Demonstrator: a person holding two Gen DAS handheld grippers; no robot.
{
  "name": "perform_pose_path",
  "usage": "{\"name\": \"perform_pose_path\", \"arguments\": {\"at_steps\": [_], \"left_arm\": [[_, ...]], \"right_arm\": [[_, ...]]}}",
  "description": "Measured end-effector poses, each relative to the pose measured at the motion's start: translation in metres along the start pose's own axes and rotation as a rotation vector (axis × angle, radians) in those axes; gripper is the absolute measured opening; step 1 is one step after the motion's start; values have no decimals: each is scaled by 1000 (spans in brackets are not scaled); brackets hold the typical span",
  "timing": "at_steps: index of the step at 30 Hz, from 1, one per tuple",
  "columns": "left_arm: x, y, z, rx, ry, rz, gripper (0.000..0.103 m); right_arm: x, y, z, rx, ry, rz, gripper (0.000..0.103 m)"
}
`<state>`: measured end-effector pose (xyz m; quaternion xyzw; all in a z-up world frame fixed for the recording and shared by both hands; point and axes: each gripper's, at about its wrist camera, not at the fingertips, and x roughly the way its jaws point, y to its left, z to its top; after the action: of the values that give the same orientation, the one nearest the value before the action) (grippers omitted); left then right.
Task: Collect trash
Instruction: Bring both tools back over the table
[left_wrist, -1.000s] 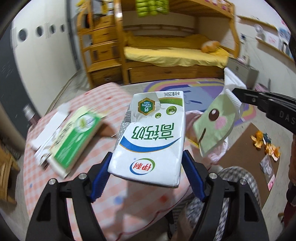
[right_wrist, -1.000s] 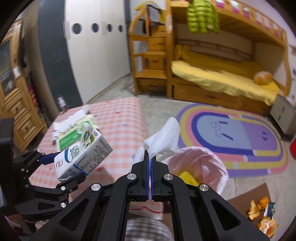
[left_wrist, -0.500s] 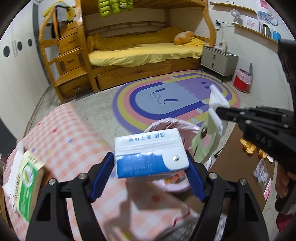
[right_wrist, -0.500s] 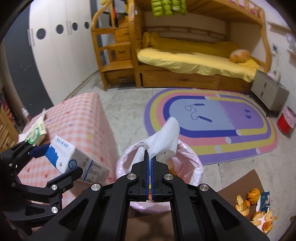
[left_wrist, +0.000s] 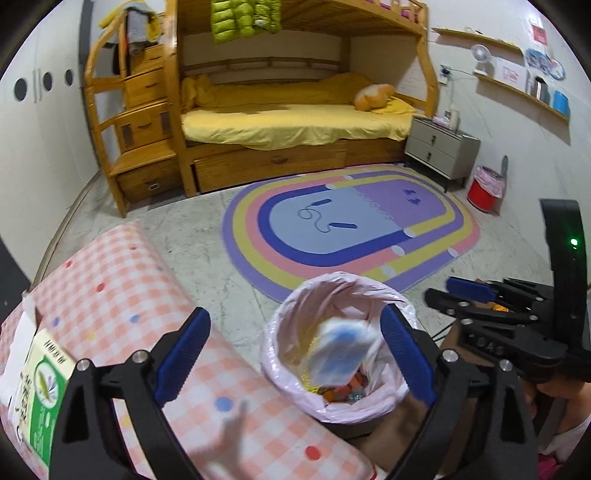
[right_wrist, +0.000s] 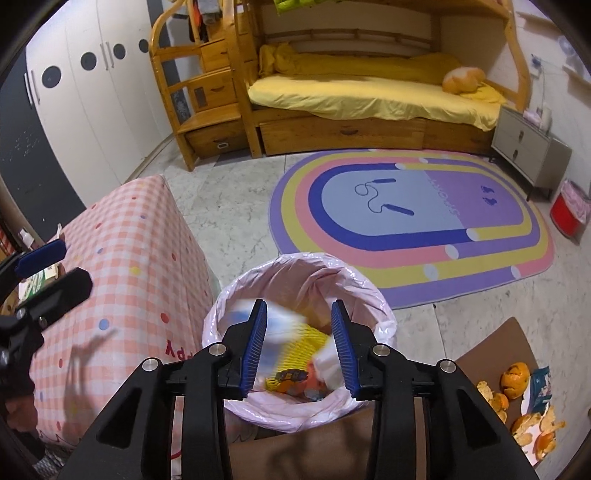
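bunk bed (left_wrist: 295, 122) | rainbow rug (left_wrist: 351, 221) | nightstand (left_wrist: 439, 151) | checked tablecloth (right_wrist: 129, 258)

Bin (right_wrist: 295, 417) mouth lies open from above; table (right_wrist: 122, 266) crowds its left.

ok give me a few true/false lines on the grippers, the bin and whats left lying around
1. Both grippers hang over the pink-lined bin. True: left gripper and right gripper both frame it.
2. The left gripper clamps the milk carton. False: its jaws have just opened wide and the blurred carton sits free in the bin mouth.
3. The right gripper pinches a wrapper. False: its jaws have just been opening, nothing pressed between them.
4. Orange peels lie on the brown mat. True.
5. The checked table is bare. False: a green box lies on it.
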<state>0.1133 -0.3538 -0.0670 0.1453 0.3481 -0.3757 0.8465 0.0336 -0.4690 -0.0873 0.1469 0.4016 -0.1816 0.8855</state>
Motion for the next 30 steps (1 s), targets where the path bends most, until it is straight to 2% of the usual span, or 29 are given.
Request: {"name": "perform_pose_path", "arguments": {"at_steps": [4,12,21,30], "left_arm": [[-21,16,-6,-41,-15,40,90],[-74,43,-37,-47,-40,164,90],[-138,99,-80,-153,-52,295,90],[-179,160,-139,-298,-23,406,90]], "right_arm": [[-23,3,-1,9,-36,12,38],[-78,39,-18,-27,-108,72,38],[-110,111,-31,-150,-133,163,38],[-103,202,-46,-319,-89,264,40]]}}
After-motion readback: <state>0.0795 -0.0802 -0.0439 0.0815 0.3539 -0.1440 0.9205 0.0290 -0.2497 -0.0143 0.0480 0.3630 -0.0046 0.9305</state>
